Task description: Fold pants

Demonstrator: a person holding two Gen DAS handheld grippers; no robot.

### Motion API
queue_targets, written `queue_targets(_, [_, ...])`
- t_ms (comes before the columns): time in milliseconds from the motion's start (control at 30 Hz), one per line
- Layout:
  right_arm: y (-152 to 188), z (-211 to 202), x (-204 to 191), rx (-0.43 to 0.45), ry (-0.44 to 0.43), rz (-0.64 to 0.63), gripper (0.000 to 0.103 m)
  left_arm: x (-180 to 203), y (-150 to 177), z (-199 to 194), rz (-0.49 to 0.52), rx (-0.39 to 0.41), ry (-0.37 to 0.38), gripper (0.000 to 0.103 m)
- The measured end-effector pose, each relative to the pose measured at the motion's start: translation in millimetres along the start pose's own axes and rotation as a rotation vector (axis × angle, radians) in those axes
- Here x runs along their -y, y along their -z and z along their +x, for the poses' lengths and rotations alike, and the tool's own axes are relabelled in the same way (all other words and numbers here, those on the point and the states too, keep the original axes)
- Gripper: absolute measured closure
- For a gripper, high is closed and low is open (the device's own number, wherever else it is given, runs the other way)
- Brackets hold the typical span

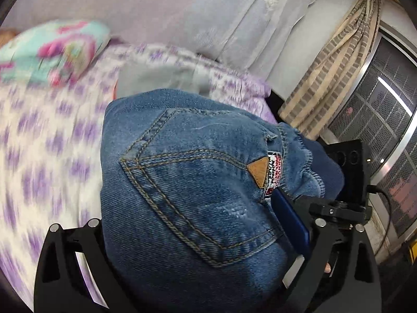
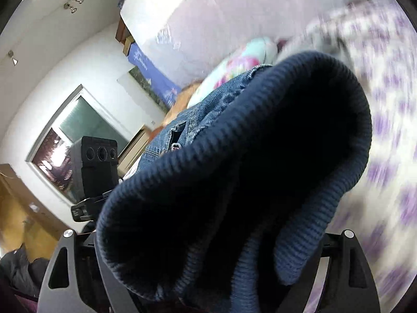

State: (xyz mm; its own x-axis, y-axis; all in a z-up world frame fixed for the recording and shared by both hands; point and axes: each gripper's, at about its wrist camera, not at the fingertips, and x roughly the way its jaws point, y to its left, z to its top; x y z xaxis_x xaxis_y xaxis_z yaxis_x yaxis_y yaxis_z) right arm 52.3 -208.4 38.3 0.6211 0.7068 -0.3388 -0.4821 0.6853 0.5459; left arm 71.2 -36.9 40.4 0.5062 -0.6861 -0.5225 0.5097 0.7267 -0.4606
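Left wrist view showed the denim pants (image 1: 187, 182) bunched between the left gripper (image 1: 203, 281) arms, back pocket and leather patch facing the camera, above the bed (image 1: 47, 156) with its purple-patterned sheet. Its fingertips were buried in the cloth, so whether it clamped the pants could not be told. The other gripper's black body showed at right, beside the waistband. In the right wrist view, the right gripper (image 2: 208, 281) stood wide, the ribbed navy waistband (image 2: 260, 156) draped between its arms; no pads were visible pressing it. A floral pillow (image 1: 52, 49) lay on the bed behind.
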Motion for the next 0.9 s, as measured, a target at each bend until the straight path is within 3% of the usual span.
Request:
queue_targets(167, [-116.2, 9.0, 5.3, 0.101, 0.138, -0.096, 0.018, -0.1, -114.9, 39.4, 0.032, 0.089, -0.005, 0.008])
queue_targets(333, [-190.3, 68.2, 46.5, 0.125, 0.274, -0.159, 0.015, -45.1, -178.1, 104.2, -0.001, 0.16, -0.024, 0.005])
queue_targets(400, [-196.4, 107.0, 89.5, 0.068, 0.375, -0.103, 0.011, -80.7, -184.8, 144.6, -0.068, 0.111, -0.038, 0.004])
queue_targets(467, [-185.1, 155.8, 147.4, -0.051, 0.515, -0.016, 0.011, -124.8, -173.4, 205.4, -0.145, -0.012, -0.116, 0.004])
queue_targets(533, [-175.2, 163.0, 165.0, -0.031, 0.492, -0.007, 0.006, -148.7, -157.5, 232.1, -0.184, -0.054, -0.14, 0.004])
queue_targets(600, [-175.2, 153.6, 160.2, 0.003, 0.469, -0.032, 0.003, -152.8, -154.6, 225.2, -0.206, 0.01, -0.074, 0.004])
queue_targets(667, [-178.4, 138.2, 154.8, 0.011, 0.456, -0.028, 0.004, -149.8, -158.5, 221.3, -0.209, -0.008, -0.067, 0.004])
queue_targets(800, [-180.9, 92.9, 122.2, 0.125, 0.483, -0.077, 0.004, -146.0, -162.1, 199.0, -0.237, -0.011, -0.084, 0.005])
queue_targets(833, [-189.6, 60.5, 125.2, 0.154, 0.486, -0.084, 0.004, -144.0, -160.6, 186.6, -0.241, -0.001, -0.088, 0.005])
queue_targets(900, [-177.3, 41.6, 114.2, 0.195, 0.493, -0.093, 0.003, -136.3, -154.1, 154.6, -0.234, 0.047, -0.106, 0.005])
